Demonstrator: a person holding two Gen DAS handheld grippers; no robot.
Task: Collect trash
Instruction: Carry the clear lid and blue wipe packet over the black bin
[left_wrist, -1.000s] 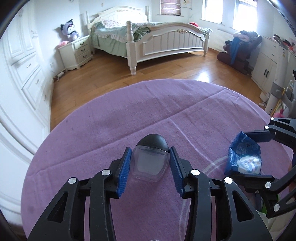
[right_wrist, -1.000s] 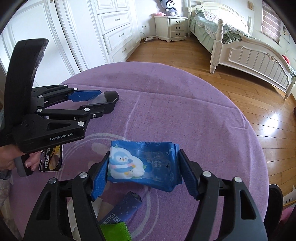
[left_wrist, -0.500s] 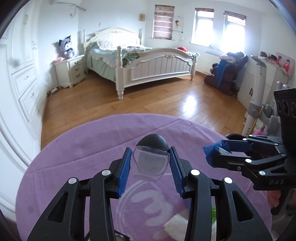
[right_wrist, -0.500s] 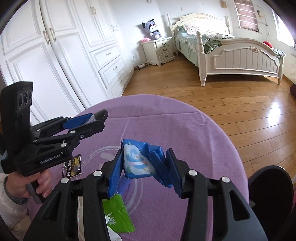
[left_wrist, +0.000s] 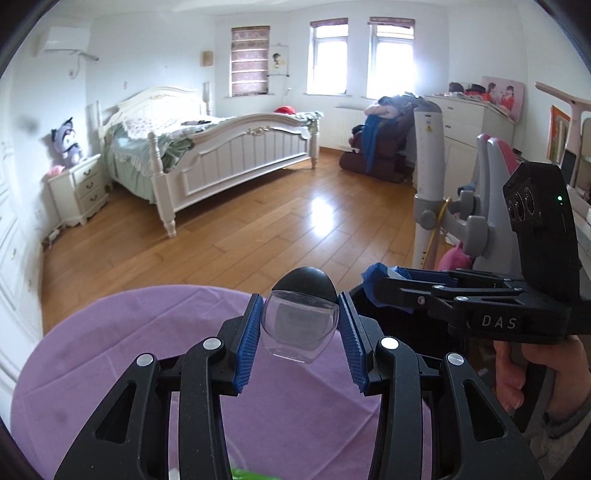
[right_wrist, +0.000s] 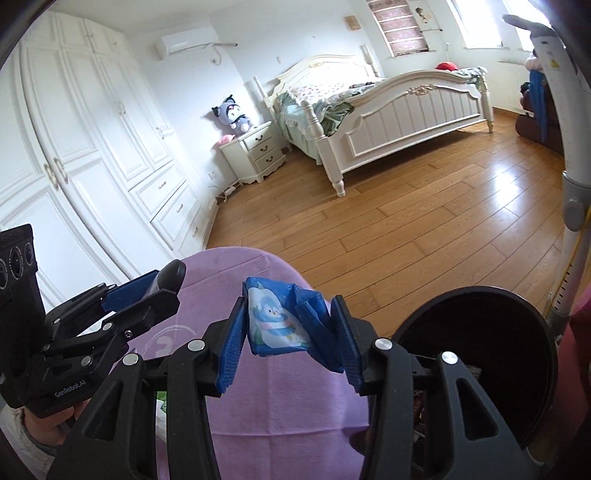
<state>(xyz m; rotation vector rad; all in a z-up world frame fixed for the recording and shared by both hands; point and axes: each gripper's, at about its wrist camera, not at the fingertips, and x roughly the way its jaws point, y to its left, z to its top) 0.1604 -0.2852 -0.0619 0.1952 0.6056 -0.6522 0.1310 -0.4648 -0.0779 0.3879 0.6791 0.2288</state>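
Left gripper (left_wrist: 301, 325) clamps a clear plastic cup with a black lid (left_wrist: 300, 326), right gripper (right_wrist: 290, 326) squeezes a crumpled blue wrapper (right_wrist: 280, 321), black bin (right_wrist: 480, 332) just right of it.

Daylight is pouring in through the two white-framed windows (left_wrist: 354, 55), blowing them out and laying glare across the glossy brown wooden floor (left_wrist: 325, 206). Fisheye distortion is bending the room's edges, with dark vignetting filling the corners.
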